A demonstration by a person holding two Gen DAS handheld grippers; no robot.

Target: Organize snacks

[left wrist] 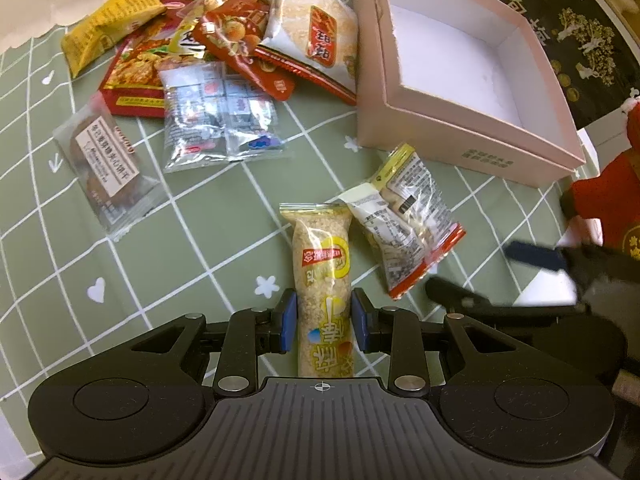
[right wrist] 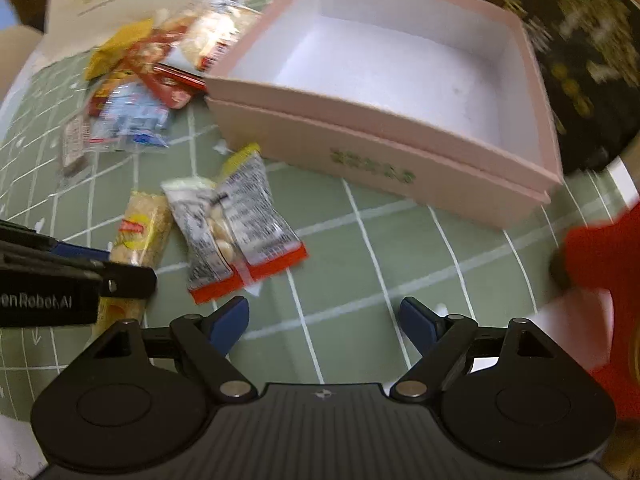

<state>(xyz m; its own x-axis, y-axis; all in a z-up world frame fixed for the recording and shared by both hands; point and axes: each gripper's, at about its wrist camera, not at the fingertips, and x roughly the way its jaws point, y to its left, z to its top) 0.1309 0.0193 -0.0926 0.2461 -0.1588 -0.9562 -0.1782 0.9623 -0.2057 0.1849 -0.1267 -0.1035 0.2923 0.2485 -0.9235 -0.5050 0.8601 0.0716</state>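
Note:
My left gripper (left wrist: 324, 322) is shut on a long rice-crisp bar (left wrist: 323, 276) in a clear and yellow wrapper, which lies on the green checked cloth. The bar also shows in the right wrist view (right wrist: 140, 232), with the left gripper (right wrist: 60, 276) over it. Beside the bar lies a clear peanut packet (left wrist: 404, 216) with an orange edge, also in the right wrist view (right wrist: 236, 232). My right gripper (right wrist: 322, 326) is open and empty, just right of that packet. The pink box (left wrist: 452, 136) stands open and empty behind, also in the right wrist view (right wrist: 380, 160).
A heap of snack packets (left wrist: 224, 52) lies at the back left, with a brown biscuit pack (left wrist: 108, 160) and a clear candy bag (left wrist: 220, 116) nearer. A red object (right wrist: 600, 264) is at the right. A dark printed mat (left wrist: 568, 32) lies behind the box.

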